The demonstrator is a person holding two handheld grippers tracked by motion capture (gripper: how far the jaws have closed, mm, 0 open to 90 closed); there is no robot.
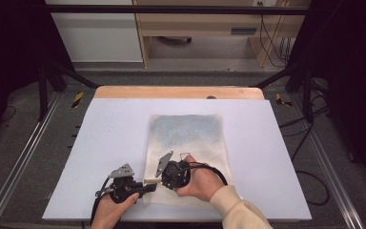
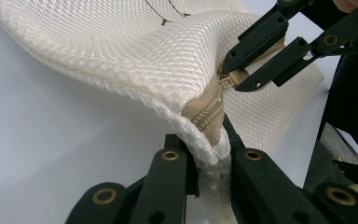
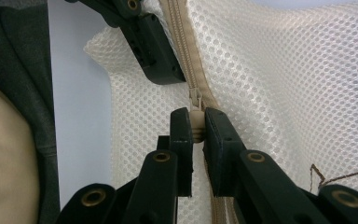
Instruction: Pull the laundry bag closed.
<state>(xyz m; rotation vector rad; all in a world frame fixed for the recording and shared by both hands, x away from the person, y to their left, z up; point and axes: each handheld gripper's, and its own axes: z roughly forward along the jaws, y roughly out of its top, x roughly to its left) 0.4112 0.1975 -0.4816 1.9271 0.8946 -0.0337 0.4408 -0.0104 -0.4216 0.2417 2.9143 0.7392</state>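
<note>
On the counter (image 1: 100, 143) from the high view, mesh bag (image 1: 187, 138) flat, both grippers at its near edge. Left gripper (image 2: 209, 156) view: jaws clamped on bag's hemmed corner beside zipper (image 2: 209, 114). Right gripper (image 3: 196, 128) view: jaws pinched on zipper pull (image 3: 196, 122).

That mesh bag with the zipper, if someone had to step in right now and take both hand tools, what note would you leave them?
Left gripper: shut on the corner edge of the mesh bag, beside the zipper's end, lifting it slightly off the table.
Right gripper: shut on the zipper pull, close to the left gripper.
Bag: lies flat on the white table otherwise, near edge toward the person.
Done: both grips are set, with the slider near the held corner.
Left: probably run the pull along the zipper while the left holds the corner; I cannot tell whether that opens or closes it.
</note>
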